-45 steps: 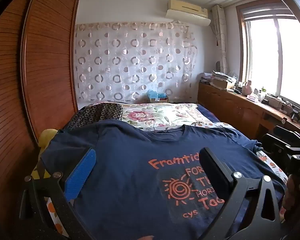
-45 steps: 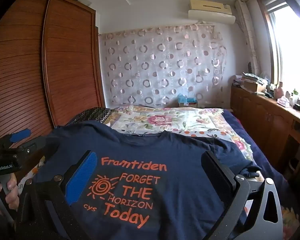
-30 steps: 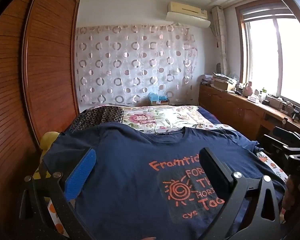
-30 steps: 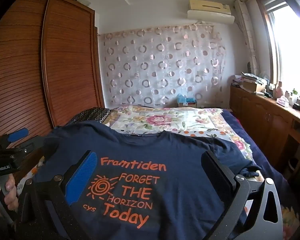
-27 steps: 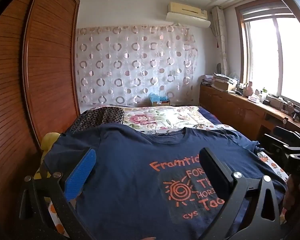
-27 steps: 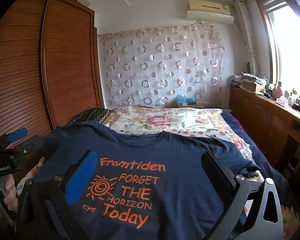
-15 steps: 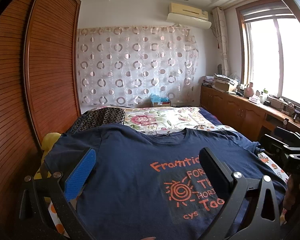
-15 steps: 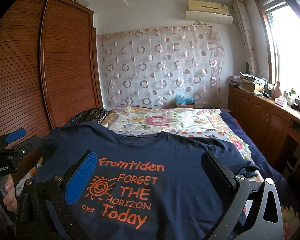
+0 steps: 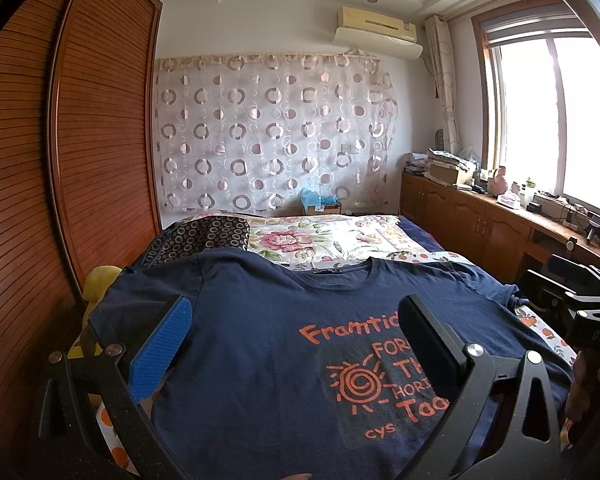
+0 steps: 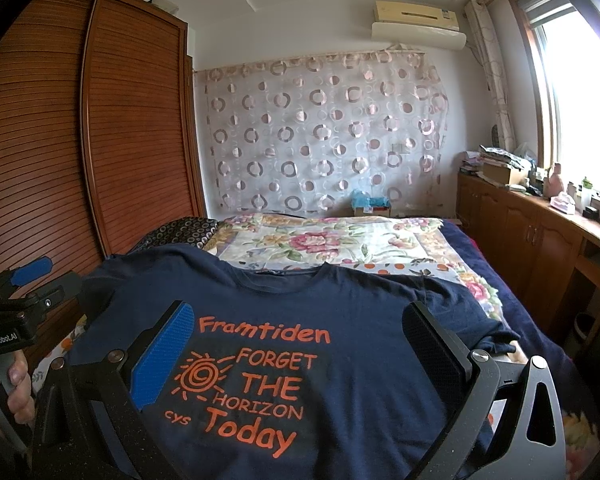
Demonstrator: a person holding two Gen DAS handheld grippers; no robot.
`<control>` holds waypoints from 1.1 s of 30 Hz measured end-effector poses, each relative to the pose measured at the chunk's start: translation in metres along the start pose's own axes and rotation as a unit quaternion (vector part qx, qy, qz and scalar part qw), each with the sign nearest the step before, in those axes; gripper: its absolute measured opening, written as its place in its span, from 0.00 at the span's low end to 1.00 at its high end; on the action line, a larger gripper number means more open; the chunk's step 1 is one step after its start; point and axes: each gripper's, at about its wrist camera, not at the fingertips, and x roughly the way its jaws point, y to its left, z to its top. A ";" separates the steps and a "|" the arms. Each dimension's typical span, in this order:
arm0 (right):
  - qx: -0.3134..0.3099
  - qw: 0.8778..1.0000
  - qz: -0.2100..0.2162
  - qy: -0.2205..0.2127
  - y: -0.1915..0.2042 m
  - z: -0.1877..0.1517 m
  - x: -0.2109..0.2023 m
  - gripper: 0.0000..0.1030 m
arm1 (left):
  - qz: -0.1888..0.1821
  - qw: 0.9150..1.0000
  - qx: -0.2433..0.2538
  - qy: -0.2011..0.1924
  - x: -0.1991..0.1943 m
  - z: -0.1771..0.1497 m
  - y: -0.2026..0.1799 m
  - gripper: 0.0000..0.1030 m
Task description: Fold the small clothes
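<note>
A navy T-shirt (image 9: 260, 320) with orange print lies spread flat, front up, on the near end of the bed; it also shows in the right wrist view (image 10: 300, 312). My left gripper (image 9: 292, 312) is open and empty, held above the shirt's left half. My right gripper (image 10: 296, 320) is open and empty, above the printed chest. The left gripper's body shows at the left edge of the right wrist view (image 10: 20, 304); the right gripper's body shows at the right edge of the left wrist view (image 9: 572, 300).
A floral bedspread (image 10: 340, 240) covers the bed beyond the shirt, with a dark ring-patterned pillow (image 9: 204, 236) at its left. A wooden wardrobe (image 9: 80, 160) stands close on the left. Low cabinets (image 9: 480, 224) with clutter run under the window at right.
Both views have tilted slightly upward, so the shirt sits a little lower in frame. Both grippers stay open and the shirt has not moved.
</note>
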 end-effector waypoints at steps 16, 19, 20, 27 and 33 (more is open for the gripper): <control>0.001 1.000 0.000 -0.003 -0.002 0.000 0.000 1.00 | 0.000 1.000 -0.002 -0.006 -0.009 0.013 0.007 1.00; 0.001 1.000 0.000 -0.003 -0.003 0.000 0.000 1.00 | 0.000 1.000 -0.002 -0.006 -0.009 0.013 0.007 1.00; 0.001 1.000 0.000 -0.003 -0.002 0.000 -0.001 1.00 | 0.000 1.000 -0.002 -0.006 -0.008 0.012 0.007 1.00; 0.000 1.000 -0.001 -0.004 -0.001 -0.001 -0.001 1.00 | 0.001 1.000 -0.002 -0.007 -0.009 0.012 0.007 1.00; 0.001 1.000 0.000 -0.004 -0.001 -0.001 -0.001 1.00 | 0.000 1.000 -0.002 -0.007 -0.009 0.012 0.007 1.00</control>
